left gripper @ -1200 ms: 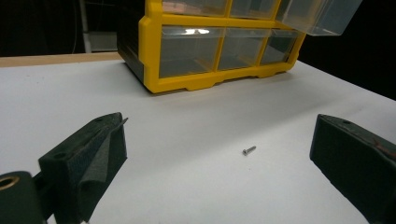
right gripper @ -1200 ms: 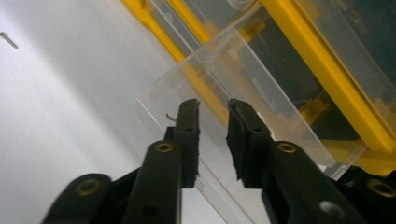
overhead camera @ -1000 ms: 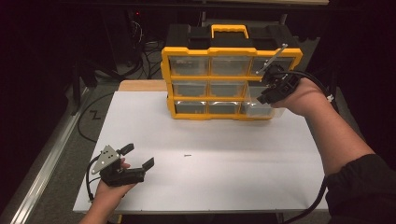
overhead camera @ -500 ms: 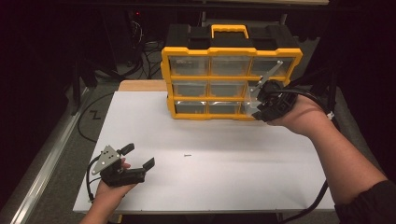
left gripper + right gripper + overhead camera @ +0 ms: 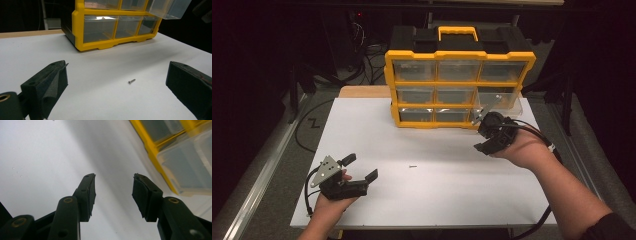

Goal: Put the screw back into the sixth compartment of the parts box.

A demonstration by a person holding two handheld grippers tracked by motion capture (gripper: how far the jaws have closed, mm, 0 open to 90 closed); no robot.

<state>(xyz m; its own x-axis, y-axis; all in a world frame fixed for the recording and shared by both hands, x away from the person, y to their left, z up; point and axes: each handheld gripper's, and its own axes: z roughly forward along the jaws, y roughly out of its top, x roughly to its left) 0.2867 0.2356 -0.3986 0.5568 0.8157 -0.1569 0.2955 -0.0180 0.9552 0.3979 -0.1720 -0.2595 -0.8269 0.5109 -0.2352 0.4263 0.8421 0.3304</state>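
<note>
A yellow organizer point(image 5: 459, 87) with clear drawers stands at the far middle of the white tabletop point(image 5: 437, 200). Its right drawer point(image 5: 499, 97) in the middle row is pulled out, jutting past the frame toward the near side; the left gripper view shows it point(image 5: 168, 8) hanging out over the tabletop, seemingly empty.

The right gripper point(image 5: 482, 132) is just near and below that drawer, in front of the organizer's lower right corner, and touches neither. Its jaws have just been opening and now stand parted with nothing between them; in the right gripper view point(image 5: 113, 187) only bare tabletop lies between the pads, with the drawer off to the upper right.

A small screw point(image 5: 412, 166) lies alone at the tabletop's middle, well apart from both grippers.

The left gripper point(image 5: 360, 167) rests at the near left, its jaws wide open and empty. In its own view the screw point(image 5: 131, 81) lies ahead, between the two jaws and beyond them.
</note>
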